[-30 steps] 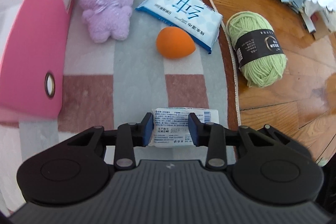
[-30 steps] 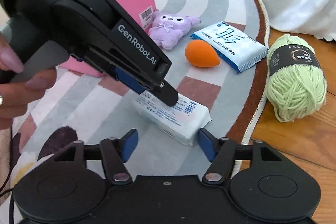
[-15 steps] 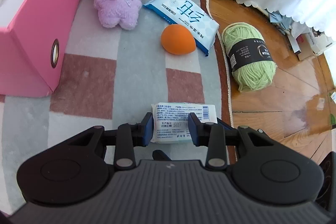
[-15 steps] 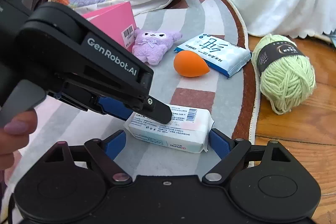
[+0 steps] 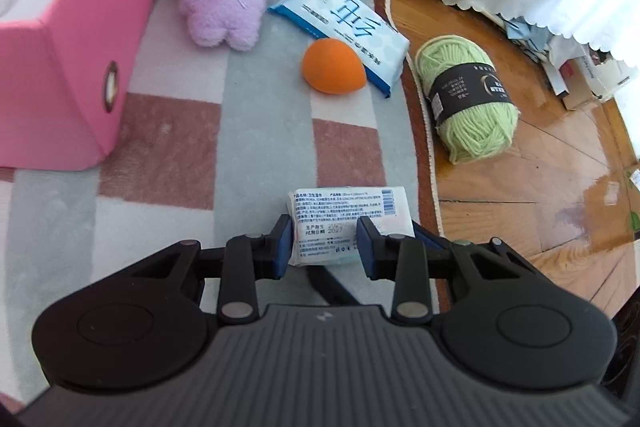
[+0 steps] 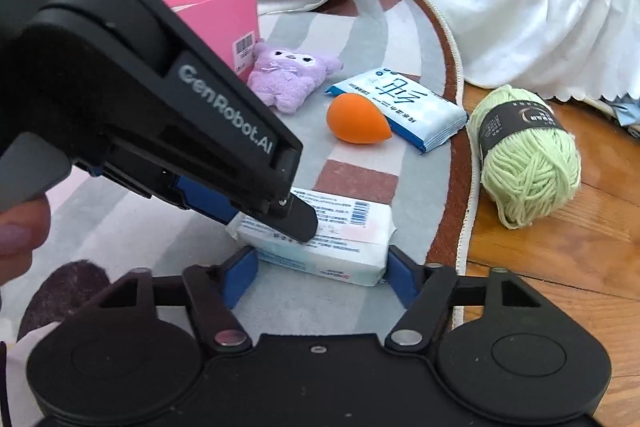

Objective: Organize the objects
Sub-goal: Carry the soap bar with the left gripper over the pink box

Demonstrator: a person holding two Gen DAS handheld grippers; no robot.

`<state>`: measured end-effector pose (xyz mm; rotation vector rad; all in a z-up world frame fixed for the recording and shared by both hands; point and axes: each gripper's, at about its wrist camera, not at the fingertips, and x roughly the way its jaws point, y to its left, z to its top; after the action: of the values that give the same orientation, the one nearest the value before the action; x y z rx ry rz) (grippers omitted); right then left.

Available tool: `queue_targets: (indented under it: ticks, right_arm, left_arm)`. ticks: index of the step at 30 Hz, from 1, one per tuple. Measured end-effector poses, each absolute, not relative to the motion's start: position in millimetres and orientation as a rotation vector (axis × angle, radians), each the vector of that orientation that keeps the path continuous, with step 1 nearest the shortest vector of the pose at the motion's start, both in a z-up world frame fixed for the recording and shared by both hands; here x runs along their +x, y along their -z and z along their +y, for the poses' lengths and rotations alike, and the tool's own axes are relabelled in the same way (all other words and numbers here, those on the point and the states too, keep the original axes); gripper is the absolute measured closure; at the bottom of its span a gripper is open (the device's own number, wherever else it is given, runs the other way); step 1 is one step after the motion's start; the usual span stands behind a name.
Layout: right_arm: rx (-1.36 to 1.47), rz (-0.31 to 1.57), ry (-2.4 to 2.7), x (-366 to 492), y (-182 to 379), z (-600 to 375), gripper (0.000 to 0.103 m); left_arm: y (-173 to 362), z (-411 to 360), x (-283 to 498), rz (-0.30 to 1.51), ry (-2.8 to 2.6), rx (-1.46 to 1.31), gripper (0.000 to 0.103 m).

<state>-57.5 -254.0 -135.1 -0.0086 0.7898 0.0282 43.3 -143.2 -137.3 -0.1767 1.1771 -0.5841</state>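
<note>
1. The left gripper (image 5: 324,247) pinches one end of the white soft-wrapped tissue pack (image 5: 350,217) between its blue pads, jaws narrow. The pack sits low over the striped grey, white and brown rug (image 5: 180,147), close to the rug's curved brown edge where the wooden floor (image 5: 540,187) begins.
2. The right gripper (image 6: 318,277) has just been closing; its blue pads stand at the pack's two long ends, and I cannot tell whether they press yet.
3. Risk: two grippers on one soft pack. If the right one bites while the left lets go unevenly, I judge the slick wrapper could twist or slip out and land half off the rug's edge.
4. Risk: the left gripper's black finger lies across the pack's top in the right wrist view, so the two tools could knock together as they part.
5. Risk: the likely goal, the pink cardboard box (image 5: 76,67) at the rug's far left side, has the purple plush toy (image 5: 224,7) touching its corner; a low carry could brush it.
6. Well apart lie the orange teardrop sponge (image 5: 334,67), touching the blue-and-white wipes packet (image 5: 348,23), and the green yarn ball (image 5: 468,99) on the floor just off the rug.
7. Writing: "GenRobot.AI" on the left gripper's side; the white pack shows a blue barcode and small Chinese print, too fine to read; the blue packet bears large Chinese characters; the yarn's black band has illegible print; the box carries a barcode sticker.
</note>
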Motion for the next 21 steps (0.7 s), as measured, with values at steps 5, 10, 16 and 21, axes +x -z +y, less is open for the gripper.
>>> queue_targets:
  ticks: [5,10,16,21]
  right_arm:
    - [0.020,0.814,-0.050,-61.1,126.3,-253.5,0.039]
    - [0.045,0.825,-0.060,-65.5,114.5,-249.2,0.039]
    - [0.018,0.828,-0.103,-72.0,97.5,-239.9,0.039]
    - [0.009,0.815,-0.163,-83.5,76.9,-235.4,0.039]
  left_arm:
    - [127.3,-140.1,36.9,1.177,0.581,-0.154,0.070]
    - [115.1,-133.5,28.0,1.170,0.572,-0.145,0.070]
    - [101.0,-115.4,25.2,1.219,0.566,-0.196,0.070]
    - [86.5,-93.9,17.3,1.230,0.584,-0.257,0.070]
